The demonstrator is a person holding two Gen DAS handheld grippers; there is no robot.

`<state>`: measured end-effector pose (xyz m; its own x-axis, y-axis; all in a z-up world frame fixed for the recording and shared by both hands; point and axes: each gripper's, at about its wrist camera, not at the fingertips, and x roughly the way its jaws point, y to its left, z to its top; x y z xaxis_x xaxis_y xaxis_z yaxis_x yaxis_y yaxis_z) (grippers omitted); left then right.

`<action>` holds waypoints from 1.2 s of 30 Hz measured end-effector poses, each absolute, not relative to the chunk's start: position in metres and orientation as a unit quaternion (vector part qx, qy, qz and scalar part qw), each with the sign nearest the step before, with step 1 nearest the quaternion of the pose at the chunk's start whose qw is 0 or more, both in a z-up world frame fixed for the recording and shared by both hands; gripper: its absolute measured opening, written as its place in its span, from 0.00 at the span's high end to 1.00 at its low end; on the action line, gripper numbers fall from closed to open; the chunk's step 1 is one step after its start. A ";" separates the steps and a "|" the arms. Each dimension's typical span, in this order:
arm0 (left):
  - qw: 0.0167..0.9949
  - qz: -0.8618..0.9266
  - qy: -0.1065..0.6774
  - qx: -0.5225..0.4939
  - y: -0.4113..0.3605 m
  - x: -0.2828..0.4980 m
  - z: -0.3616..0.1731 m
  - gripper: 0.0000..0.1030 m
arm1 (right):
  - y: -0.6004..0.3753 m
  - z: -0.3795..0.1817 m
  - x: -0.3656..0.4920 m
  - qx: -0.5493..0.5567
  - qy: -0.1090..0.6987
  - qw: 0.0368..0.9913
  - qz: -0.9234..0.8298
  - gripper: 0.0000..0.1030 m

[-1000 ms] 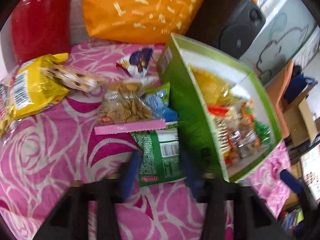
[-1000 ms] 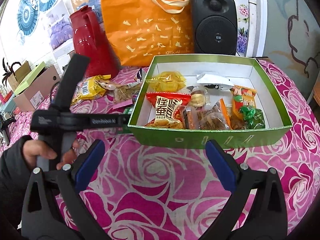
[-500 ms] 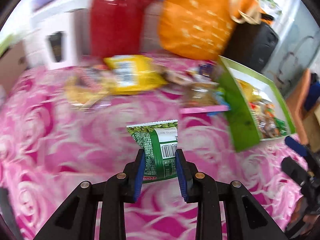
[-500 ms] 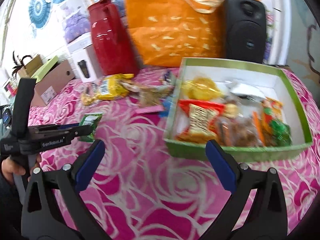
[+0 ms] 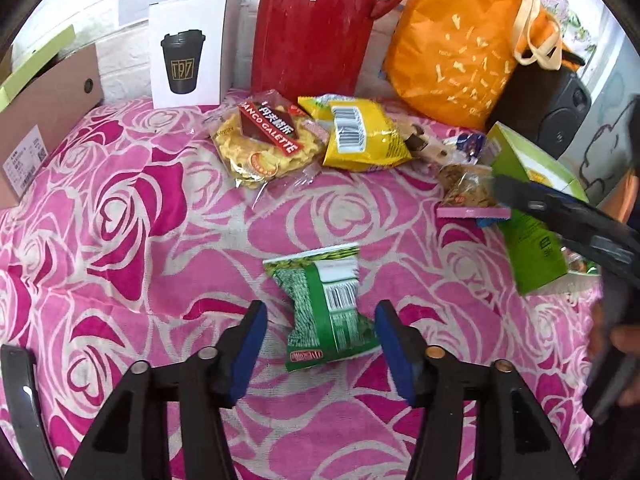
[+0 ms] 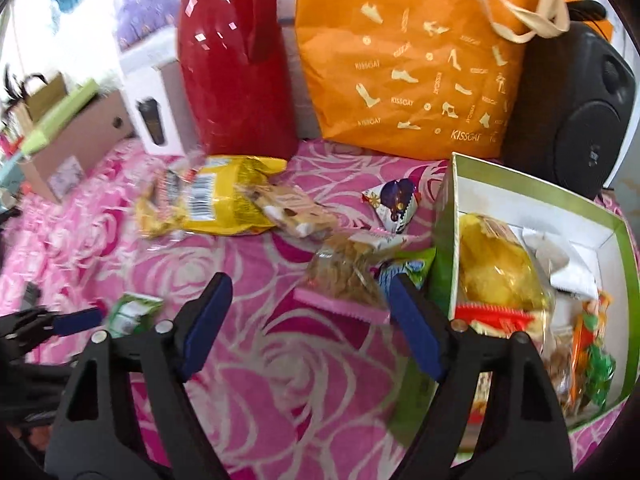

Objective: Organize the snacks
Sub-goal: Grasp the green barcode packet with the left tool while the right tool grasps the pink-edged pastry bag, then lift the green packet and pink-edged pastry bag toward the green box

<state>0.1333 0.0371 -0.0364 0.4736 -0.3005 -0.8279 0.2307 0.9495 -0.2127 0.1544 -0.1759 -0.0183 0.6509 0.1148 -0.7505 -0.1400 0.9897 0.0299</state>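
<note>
A green snack packet lies flat on the pink rose tablecloth, between the fingers of my open left gripper, which do not grip it. In the right wrist view my right gripper stands open just above a clear packet of crisps with a pink seal, beside the green box that holds several snacks. A yellow packet, a galette packet and a small blue-and-white packet lie behind. The green packet also shows far left in that view.
Along the back stand a red jug, an orange bag, a black speaker and a white box with a cup picture. A cardboard box sits at the left edge. A hand is at right.
My left gripper carried the green packet left, away from the box, set it on the cloth and opened. My right gripper swung left toward the loose packets beside the box.
</note>
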 end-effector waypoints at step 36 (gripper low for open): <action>0.855 -0.132 0.499 -0.054 0.043 0.146 -0.042 0.37 | -0.166 -0.036 0.117 0.044 0.430 0.894 0.115 0.38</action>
<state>0.1458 0.0428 -0.0415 0.4679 -0.2800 -0.8383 0.1722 0.9592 -0.2243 0.1166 -0.1660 -0.0357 0.6029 0.2438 -0.7596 -0.1683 0.9696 0.1777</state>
